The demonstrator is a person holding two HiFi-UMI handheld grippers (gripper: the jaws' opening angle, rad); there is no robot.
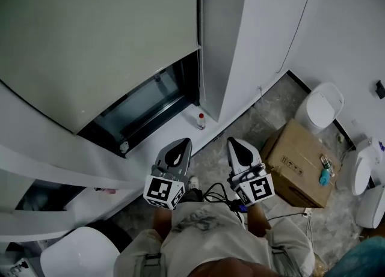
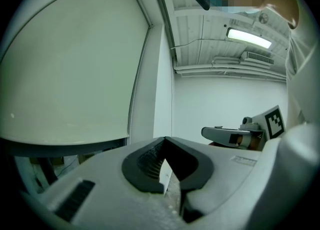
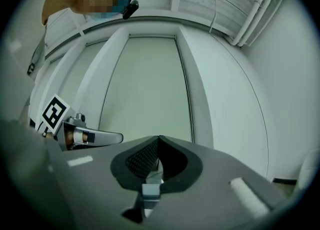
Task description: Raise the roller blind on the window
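The blind [image 1: 90, 35] fills the upper left of the head view, a pale grey-green sheet pulled down over most of the window, its hem leaving a strip of dark glass [image 1: 144, 106] bare just below it. Right of the blind stands a white pillar [image 1: 234, 41], and further right a thin line runs down the wall, a cord or a cable, hard to tell from here. Well below and right of the blind, a cardboard box [image 1: 298, 158] lies on the mottled floor, with a small blue thing [image 1: 324, 177] on its top. Below the blind's hem, apart from it and touching nothing, the two grippers are held side by side over the person's knees. The left gripper [image 1: 182, 143] points toward the glass, and its own view shows the two dark pads meeting at the tips with nothing between them, the blind rising broad and flat ahead. The right gripper [image 1: 234, 143] sits just beside it toward the pillar, and its pads are likewise pressed tip to tip and empty. A small bottle [image 1: 200, 121] stands at the foot of the pillar, below the blind's lower right corner
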